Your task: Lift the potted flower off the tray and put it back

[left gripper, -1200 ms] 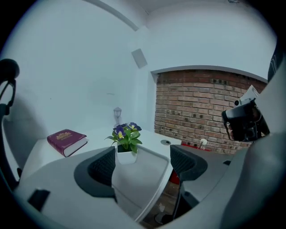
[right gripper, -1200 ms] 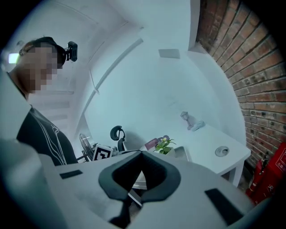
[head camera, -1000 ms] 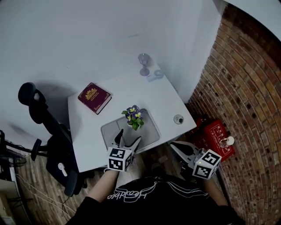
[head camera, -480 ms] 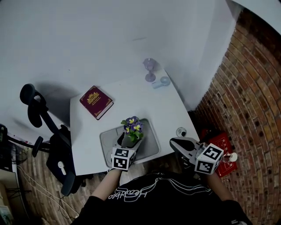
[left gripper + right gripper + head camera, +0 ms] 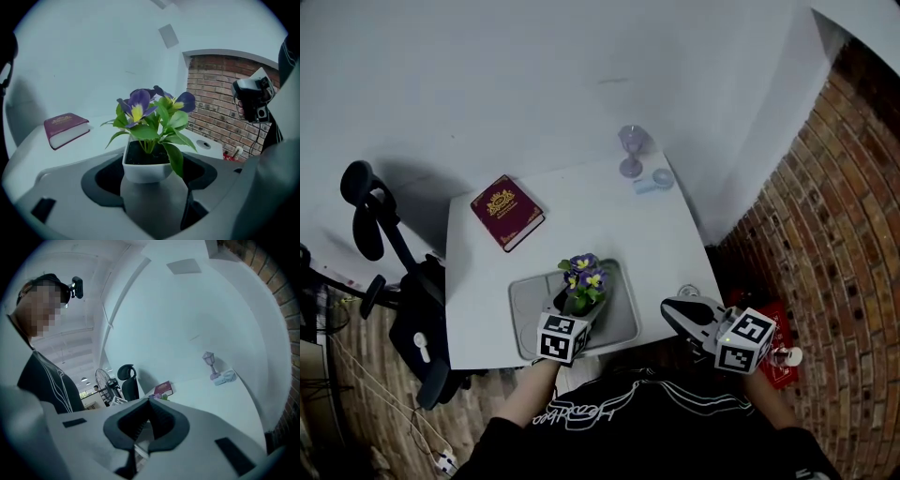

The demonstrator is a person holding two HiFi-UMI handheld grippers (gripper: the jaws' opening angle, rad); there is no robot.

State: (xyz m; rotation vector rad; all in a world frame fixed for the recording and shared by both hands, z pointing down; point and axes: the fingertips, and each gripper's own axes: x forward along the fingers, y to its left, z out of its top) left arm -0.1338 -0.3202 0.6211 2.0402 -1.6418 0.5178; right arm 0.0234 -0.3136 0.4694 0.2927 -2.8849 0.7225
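Ok so closest to me, the left hand-held gripper (image 5: 575, 307) has its jaws clamped on the potted flower (image 5: 148, 140), dark pads pressed against either side of the little white pot, purple and yellow blooms and green leaves sticking up upright above them. From the head view the flower sits over the near-middle part of the grey tray (image 5: 617, 314), but honestly I can't tell whether the pot's bottom is touching the tray or just off it, the gripper body hides that. The right hand-held gripper (image 5: 148, 412) is off by the desk's front right corner, well apart from the flower, jaws together with nothing in them. Just beside its tip there's a small round disc thing (image 5: 687, 292) on the desk (image 5: 609, 220) near the edge. Further back on the left side of the desk lies a dark red book (image 5: 507, 212) with gold print on the cover, flat and a bit angled. At the far right corner stands a little purple lamp-looking thing (image 5: 631, 150), and right next to it a small pale gadget (image 5: 654, 180), too small to make out properly. Off the desk, a black office chair (image 5: 422, 319) on the left, brick wall (image 5: 834, 234) on the right, plain white wall behind.
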